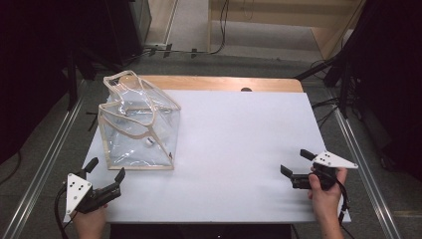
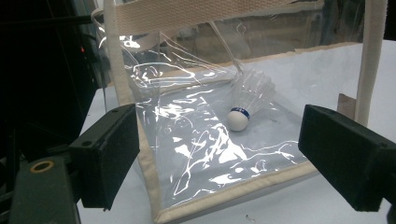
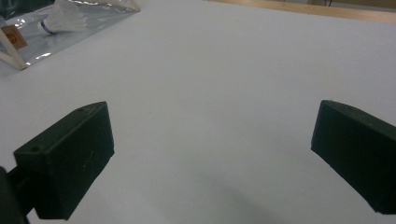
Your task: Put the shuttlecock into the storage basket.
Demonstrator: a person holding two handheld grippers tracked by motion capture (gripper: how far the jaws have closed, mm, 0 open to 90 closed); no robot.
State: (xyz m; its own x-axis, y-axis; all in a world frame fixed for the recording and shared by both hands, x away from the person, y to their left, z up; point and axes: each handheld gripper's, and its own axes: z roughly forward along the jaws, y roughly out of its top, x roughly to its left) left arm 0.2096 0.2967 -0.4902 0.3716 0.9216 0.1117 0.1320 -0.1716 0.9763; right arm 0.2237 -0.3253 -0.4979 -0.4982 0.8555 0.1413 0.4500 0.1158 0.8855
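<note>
A clear plastic bag (image 1: pixel 137 127) with cream fabric trim stands upright on the left of the white table (image 1: pixel 234 144). Inside it lies a white shuttlecock (image 2: pixel 247 100) with a blue band, on the bag's bottom; the shuttlecock (image 3: pixel 60 19) also shows far off in the right gripper view, as does a corner of the bag (image 3: pixel 28 42). My left gripper (image 1: pixel 105 169) is open just in front of the bag's near left corner (image 2: pixel 196 154), apart from it. My right gripper (image 1: pixel 297 163) is open over bare table at the right, with nothing between its jaws.
A wooden strip (image 1: pixel 224 82) runs along the table's far edge. Metal rails (image 1: pixel 45 164) flank both sides of the table. Black stands and cables (image 1: pixel 343 74) sit at the far right on the floor.
</note>
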